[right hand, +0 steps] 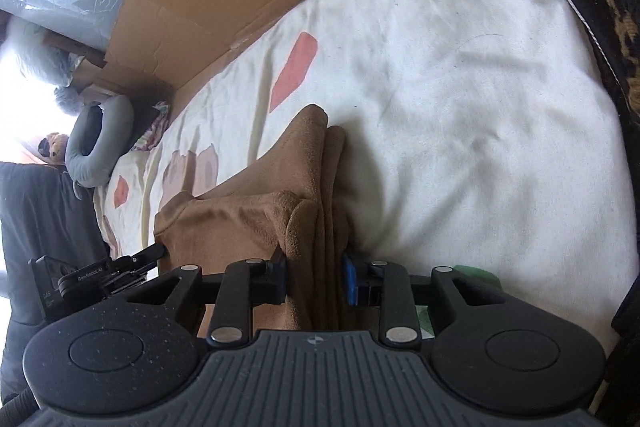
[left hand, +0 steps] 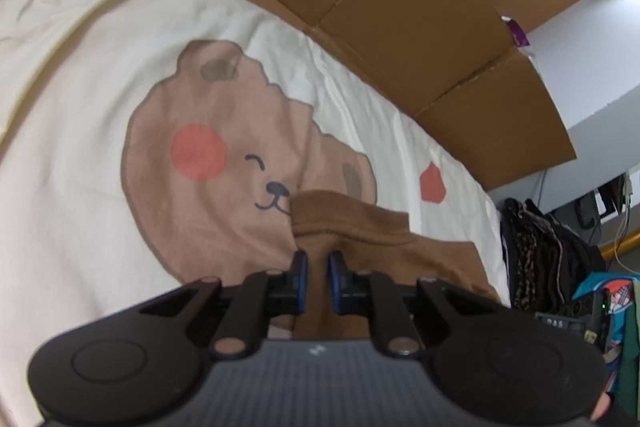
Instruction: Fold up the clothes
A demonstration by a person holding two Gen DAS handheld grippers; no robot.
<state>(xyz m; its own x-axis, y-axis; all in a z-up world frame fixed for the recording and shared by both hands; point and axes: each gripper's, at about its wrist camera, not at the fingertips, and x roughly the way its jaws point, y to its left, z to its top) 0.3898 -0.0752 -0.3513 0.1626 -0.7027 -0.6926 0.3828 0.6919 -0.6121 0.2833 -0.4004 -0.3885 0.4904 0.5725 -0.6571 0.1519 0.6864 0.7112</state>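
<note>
Garment: brown soft-knit piece of clothing [left hand: 384, 239], bunched into thick folds, lying on the bedcover near its front edge; both grippers are at it.
Left gripper [left hand: 318, 277]: black two-finger tool with blue pads; jaws nearly together, clenched on a narrow ridge of the brown cloth that runs up between the pads.
Right gripper [right hand: 314, 277]: black, one blue pad [right hand: 351, 279] visible; jaws clamped on a thick stack of several folded layers of the same garment [right hand: 280, 187].
Surface: cream quilted bedcover [left hand: 80, 107] printed with a brown bear face, pink cheek and coral patches.
Behind the bed: flattened brown cardboard sheet [left hand: 380, 7] standing along the far edge.
Writing: white lettering on the left gripper's body as seen from the right wrist view [right hand: 90, 277], possibly "GenRobot AI"; small, partly blurred.
Other: grey ring-shaped neck pillow [right hand: 100, 143] at the far end of the bed; dark clothes pile [left hand: 536, 251] beside the bed.
</note>
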